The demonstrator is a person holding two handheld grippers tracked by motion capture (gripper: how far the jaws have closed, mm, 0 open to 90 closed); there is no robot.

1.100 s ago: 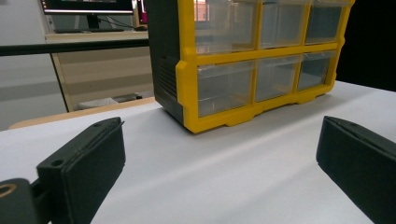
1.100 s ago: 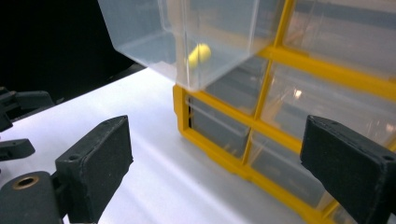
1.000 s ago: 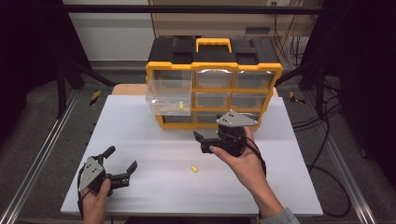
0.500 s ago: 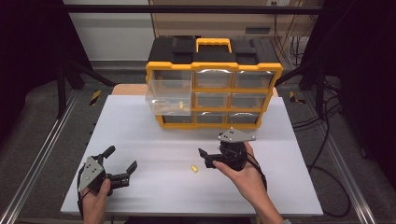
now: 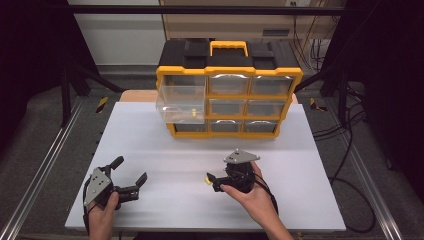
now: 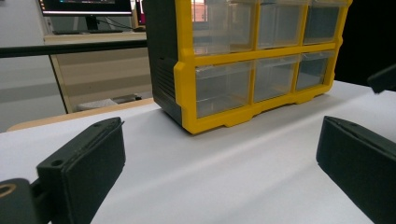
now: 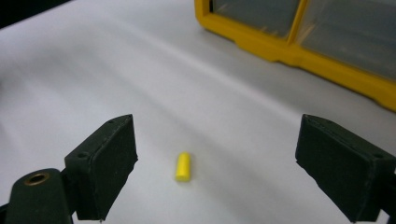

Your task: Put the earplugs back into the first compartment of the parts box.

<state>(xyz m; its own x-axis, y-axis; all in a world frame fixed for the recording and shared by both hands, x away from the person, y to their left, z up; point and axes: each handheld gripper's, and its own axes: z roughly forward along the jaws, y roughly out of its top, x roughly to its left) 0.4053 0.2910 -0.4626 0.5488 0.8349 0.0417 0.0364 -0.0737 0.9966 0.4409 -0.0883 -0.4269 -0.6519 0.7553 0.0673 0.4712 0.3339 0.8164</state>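
Note:
A small yellow cylinder [image 7: 183, 167] lies on the white table [image 5: 150, 140], also seen as the yellow cylinder [image 5: 205, 180] in the high view. My right gripper [image 5: 212, 182] is low over the table just right of it, jaws open and pointing left. In the right gripper view the right gripper [image 7: 219, 168] has the cylinder on the table between its two jaws, touching neither. My left gripper [image 5: 131, 169] rests open at the front left with nothing between its fingers; the left gripper [image 6: 219, 154] faces the organizer.
A yellow and black drawer organizer [image 5: 229, 95] stands at the back of the table, its upper left clear drawer [image 5: 181, 104] pulled out with something small and yellow inside. Its yellow base [image 7: 299, 51] is beyond the right jaws. Metal rails flank the table.
The right gripper has come down and toward the front, from above the table near the organizer to just beside the yellow cylinder. The left gripper has stayed in place.

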